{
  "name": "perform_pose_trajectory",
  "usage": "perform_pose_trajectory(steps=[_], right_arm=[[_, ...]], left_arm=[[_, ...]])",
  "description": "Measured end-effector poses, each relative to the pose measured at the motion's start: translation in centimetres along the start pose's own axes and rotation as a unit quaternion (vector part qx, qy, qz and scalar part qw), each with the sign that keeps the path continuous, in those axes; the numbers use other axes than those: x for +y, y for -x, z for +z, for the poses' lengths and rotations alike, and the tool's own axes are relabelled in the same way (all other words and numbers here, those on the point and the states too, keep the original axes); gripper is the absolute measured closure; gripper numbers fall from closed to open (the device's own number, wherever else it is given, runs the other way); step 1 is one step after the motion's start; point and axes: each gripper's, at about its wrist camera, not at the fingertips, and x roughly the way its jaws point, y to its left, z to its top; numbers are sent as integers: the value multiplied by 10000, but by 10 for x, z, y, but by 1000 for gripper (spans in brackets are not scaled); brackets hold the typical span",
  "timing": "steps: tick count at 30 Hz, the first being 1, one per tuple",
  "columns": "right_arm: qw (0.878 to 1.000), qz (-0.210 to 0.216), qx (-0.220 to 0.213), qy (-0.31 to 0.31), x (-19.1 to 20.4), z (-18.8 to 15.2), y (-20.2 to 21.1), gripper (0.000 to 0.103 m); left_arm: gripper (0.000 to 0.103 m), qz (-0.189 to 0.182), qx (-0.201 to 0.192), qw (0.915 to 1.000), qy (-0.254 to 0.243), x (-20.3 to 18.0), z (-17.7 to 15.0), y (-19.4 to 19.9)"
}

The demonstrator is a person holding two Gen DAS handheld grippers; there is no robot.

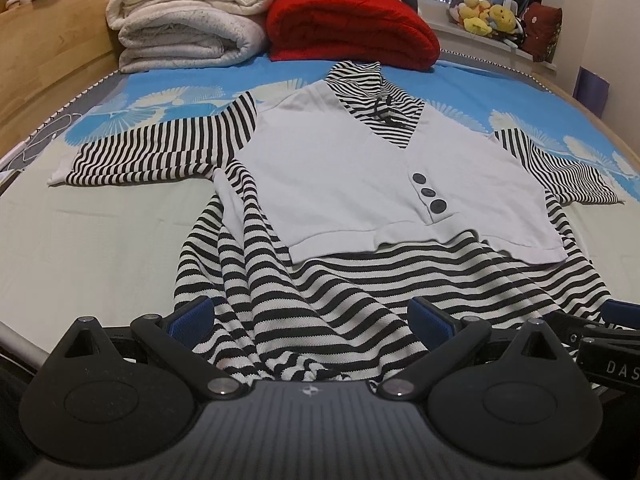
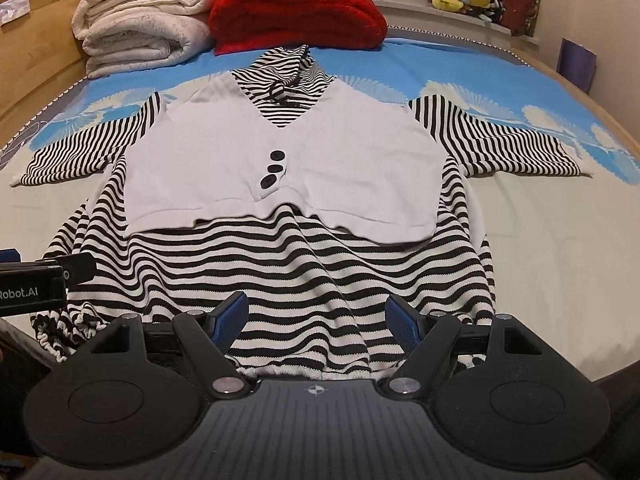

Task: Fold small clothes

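Both grippers, left (image 1: pixel 310 318) and right (image 2: pixel 316 318), open astride the dress (image 2: pixel 280 264) hem: pinch both layers evenly before lifting toward collar (image 2: pixel 286 76).

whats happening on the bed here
A person holds a gripper in each hand over a striped dress with a pale vest front, spread flat on the bed. The left gripper and right gripper are both open at the hem, which lies bunched. No fold has been made yet.
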Motion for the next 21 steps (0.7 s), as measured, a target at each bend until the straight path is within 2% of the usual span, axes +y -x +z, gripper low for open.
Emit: perform_pose_trajectory(steps=[8,11,16,18,20,21], right_arm=[[9999,-103,80,29,-2,-1,-4,27],[9987,-430,254,111,-6,-2,-13,27],[9954,-789,482,-233,-30,0,-29,27],[9935,-932,560,-326,-39,-1,-34,27],[9913,-1043,669,-439,-47,-2,-39,27],[9900,-1107,717,-503,-51,-4,-41,27]], left_arm=[[0,155,188,9997,1,3,-1,-11],[0,283,387,9988,71,9,2,-27],[0,586,651,9961,105,25,8,-60],[1,738,895,9932,43,32,4,-77],[11,1338,1183,9837,-218,40,-5,-89],[11,1437,1188,9824,-116,48,-8,-89]])
